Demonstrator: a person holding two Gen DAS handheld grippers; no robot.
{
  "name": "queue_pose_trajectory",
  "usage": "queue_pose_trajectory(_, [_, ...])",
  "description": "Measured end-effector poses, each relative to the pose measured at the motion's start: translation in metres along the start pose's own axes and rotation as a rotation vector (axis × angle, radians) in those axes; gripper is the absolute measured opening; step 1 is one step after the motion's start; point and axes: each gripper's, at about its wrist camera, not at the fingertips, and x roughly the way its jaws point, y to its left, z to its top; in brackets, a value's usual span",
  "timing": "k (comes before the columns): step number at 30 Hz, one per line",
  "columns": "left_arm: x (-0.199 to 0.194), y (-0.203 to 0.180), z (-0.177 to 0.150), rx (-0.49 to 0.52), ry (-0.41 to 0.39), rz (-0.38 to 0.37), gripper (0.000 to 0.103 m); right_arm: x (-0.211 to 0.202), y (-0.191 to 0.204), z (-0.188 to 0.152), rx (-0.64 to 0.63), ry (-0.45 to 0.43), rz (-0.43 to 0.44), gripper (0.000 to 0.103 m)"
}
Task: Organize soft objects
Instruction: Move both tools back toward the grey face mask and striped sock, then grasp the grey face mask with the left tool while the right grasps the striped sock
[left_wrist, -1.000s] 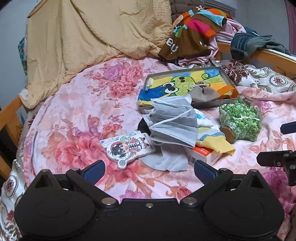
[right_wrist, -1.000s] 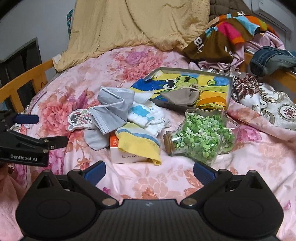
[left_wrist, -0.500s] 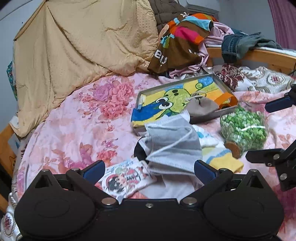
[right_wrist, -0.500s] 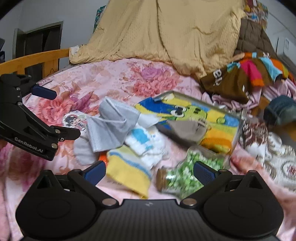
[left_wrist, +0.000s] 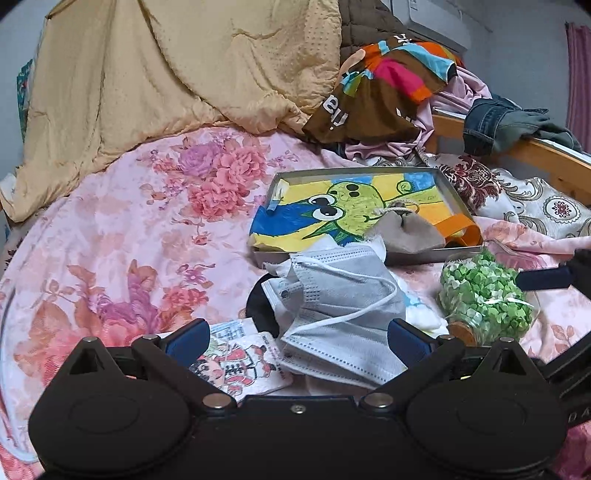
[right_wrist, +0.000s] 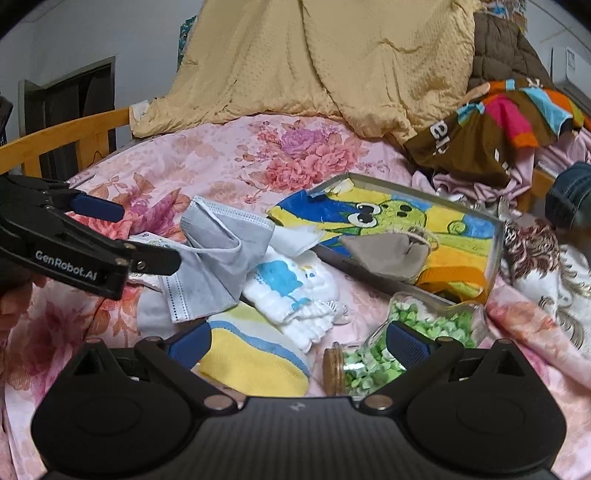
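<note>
Two claws agape | grey mask (left_wrist: 343, 314) between left claw (left_wrist: 295, 338) fingers | jar (left_wrist: 484, 299) beside

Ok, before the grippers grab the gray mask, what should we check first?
1. Left gripper open: ok, jaws wide apart.
2. Right gripper open and holding nothing: ok.
3. Gray mask reachable: ok, it lies on top of the pile, just ahead of the left gripper.
4. Ear loop free: cannot tell, it may snag the cloths underneath.
5. Jar of green bits safe: not ok, it lies on its side close to the right gripper.
6. Room in the tray: ok, only a beige pouch sits on its frog cloth.
</note>
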Motion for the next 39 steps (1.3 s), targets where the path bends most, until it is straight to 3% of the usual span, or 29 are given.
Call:
queue_pose_trajectory(6, [0.011,0.006,-0.003,-0.062,0.054,-0.044,0.099,0.009,0.002,-0.003,0.028,0.020,0.021,0.103])
queue_pose_trajectory(12, [0.015,0.017,-0.004,-0.184,0.108,-0.110,0.088,0.011,0.011,-0.004,-0.002,0.011,0.051,0.103])
queue_pose_trajectory(18, [0.024,0.029,-0.009,-0.333,0.175,-0.178,0.073,0.014,0.014,-0.005,-0.005,0.021,0.065,0.103])
queue_pose_trajectory(22, [0.030,0.037,-0.014,-0.439,0.204,-0.207,0.054,0.017,0.014,-0.005,0.011,0.024,0.074,0.103])
queue_pose_trajectory(28, [0.037,0.045,-0.018,-0.540,0.215,-0.243,0.034,0.028,0.015,-0.005,0.039,0.036,0.095,0.102])
queue_pose_trajectory(32, [0.038,0.049,-0.018,-0.575,0.216,-0.266,0.014,0.031,0.010,-0.005,0.122,0.042,0.148,0.100])
queue_pose_trajectory(35, [0.034,0.049,-0.017,-0.581,0.197,-0.262,0.009,0.030,0.001,-0.003,0.204,0.038,0.191,0.098])
queue_pose_trajectory(39, [0.027,0.046,-0.014,-0.551,0.158,-0.220,0.004,0.033,-0.007,-0.003,0.248,0.053,0.184,0.094])
